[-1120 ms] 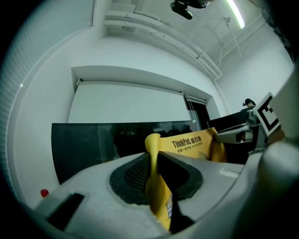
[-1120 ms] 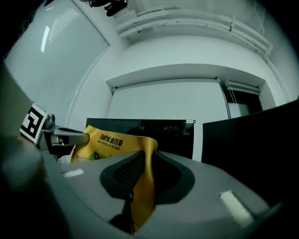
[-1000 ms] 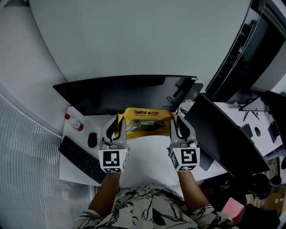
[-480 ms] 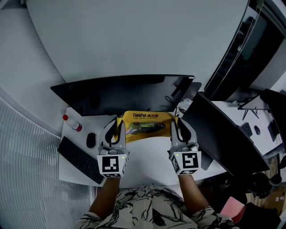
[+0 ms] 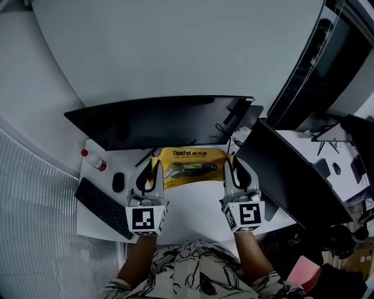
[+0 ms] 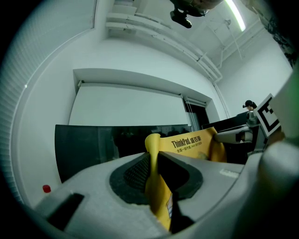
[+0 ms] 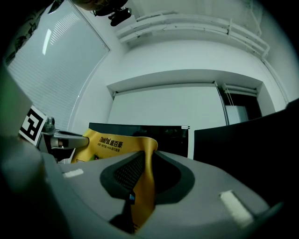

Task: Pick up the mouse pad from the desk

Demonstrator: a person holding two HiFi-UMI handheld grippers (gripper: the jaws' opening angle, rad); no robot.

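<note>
2 monitors (image 5: 158, 120) (both dark) edge the white desk (image 5: 193, 201).

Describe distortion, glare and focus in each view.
Head view: fisheye bows the monitor; even, dim light. Left gripper view: dark circular vignette, ceiling light strip glares, mouse pad print legible. Right gripper view: same vignette, bright blinds at left.
</note>
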